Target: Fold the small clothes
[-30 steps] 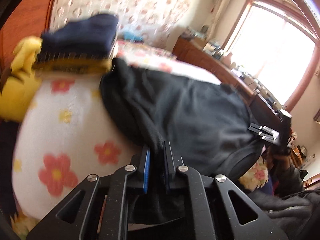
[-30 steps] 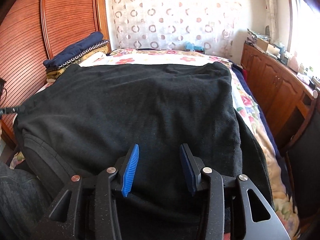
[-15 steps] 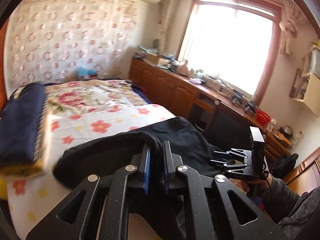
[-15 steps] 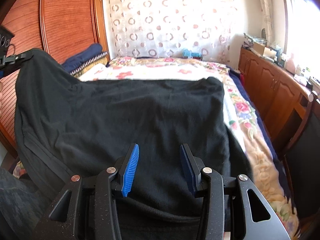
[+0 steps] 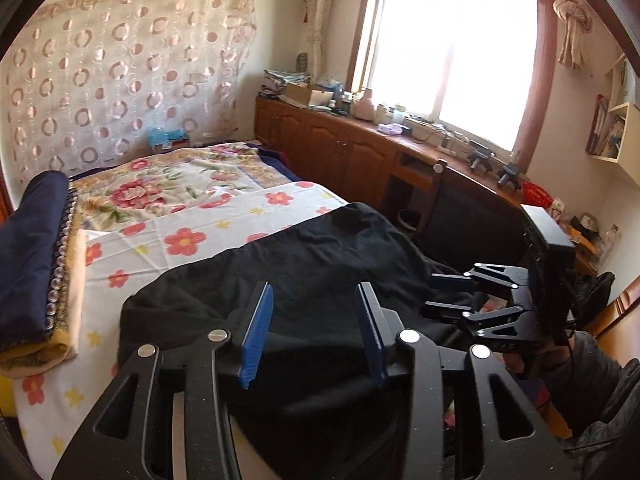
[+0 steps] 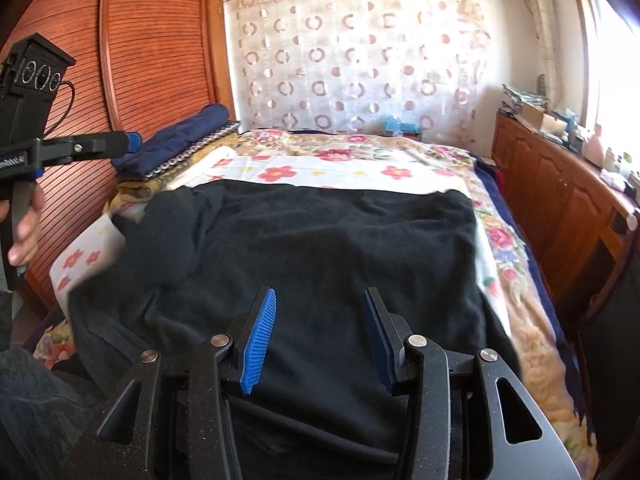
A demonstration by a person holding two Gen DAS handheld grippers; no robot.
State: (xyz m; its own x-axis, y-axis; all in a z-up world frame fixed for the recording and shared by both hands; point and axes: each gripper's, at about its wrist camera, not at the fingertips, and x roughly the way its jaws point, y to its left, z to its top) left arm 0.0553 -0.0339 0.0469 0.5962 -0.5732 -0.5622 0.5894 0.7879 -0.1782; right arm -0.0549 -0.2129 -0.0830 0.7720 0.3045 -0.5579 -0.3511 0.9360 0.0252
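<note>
A flowered bed [image 6: 340, 172] fills mid-frame, with the black garment [image 6: 320, 248] spread across its lower centre. My left gripper [image 5: 312, 328] has just been opening; its jaws stand apart with nothing clamped. My right gripper [image 6: 320, 340] is also parted and empty. Next, I judge: flatten the left-side bunching, then grip an edge squarely.

Black fleece garment [image 6: 320, 248] lies spread flat across the flowered bed [image 6: 340, 170], its left edge rumpled.
</note>
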